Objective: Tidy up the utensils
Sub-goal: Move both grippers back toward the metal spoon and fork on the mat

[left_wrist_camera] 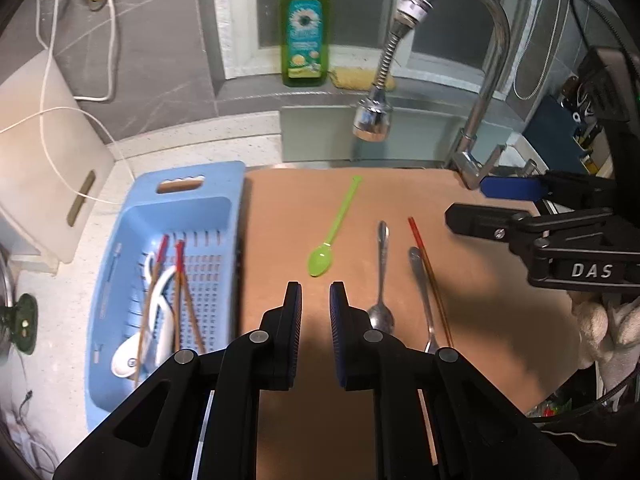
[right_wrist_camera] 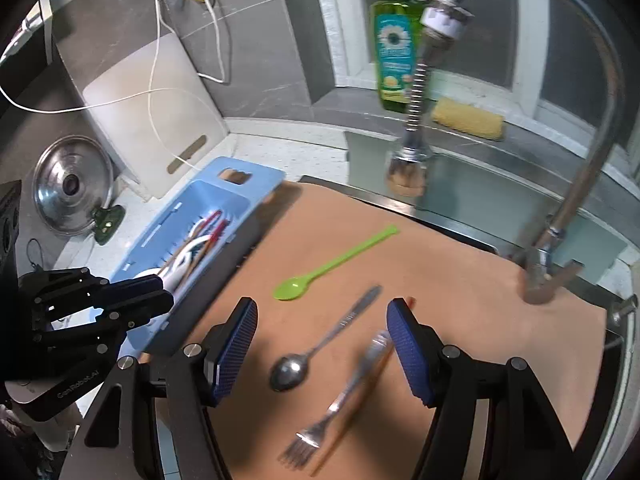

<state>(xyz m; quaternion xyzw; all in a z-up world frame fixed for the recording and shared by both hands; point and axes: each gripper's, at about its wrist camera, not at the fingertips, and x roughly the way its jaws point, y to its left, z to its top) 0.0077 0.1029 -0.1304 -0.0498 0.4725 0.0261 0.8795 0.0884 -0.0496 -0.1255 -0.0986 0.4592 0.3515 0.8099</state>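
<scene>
Four utensils loose on the brown mat [left_wrist_camera: 480,320]: green plastic spoon [left_wrist_camera: 326,250], metal spoon [left_wrist_camera: 382,280], fork [right_wrist_camera: 332,404], and a red-tipped chopstick [left_wrist_camera: 430,276]. Green spoon farthest toward the sink side, bowl pointing back at the left wrist camera. Metal spoon just right of it, apart, bowl also nearest that camera. Fork and chopstick side by side, possibly touching along the handle; blurred in the right wrist view, so hard to say.

Left gripper [left_wrist_camera: 315,300] low over the mat, jaws parted with a clear gap, nothing between them. Green spoon's bowl just ahead of the gap, metal spoon's bowl partly hidden behind the right-hand finger. Right gripper [right_wrist_camera: 320,344] also over the mat, jaws spread wide, empty. Metal spoon and fork both lying in the space framed by its fingers in the right wrist view, neither touched.

Blue slotted basket [left_wrist_camera: 120,320] beside the mat's left edge, on the speckled counter. Inside: white ceramic spoons [left_wrist_camera: 128,356] and several red-tipped chopsticks [left_wrist_camera: 182,280] leaning across them.

Beyond the mat, chrome faucet [left_wrist_camera: 480,80] arching over the sink, sprayer head hanging down. Green dish soap bottle [left_wrist_camera: 305,28] upright on the window ledge, yellow sponge [right_wrist_camera: 468,118] just beside it. White cutting board [right_wrist_camera: 156,120] propped against the wall, pot lid [right_wrist_camera: 72,186] standing near it.
</scene>
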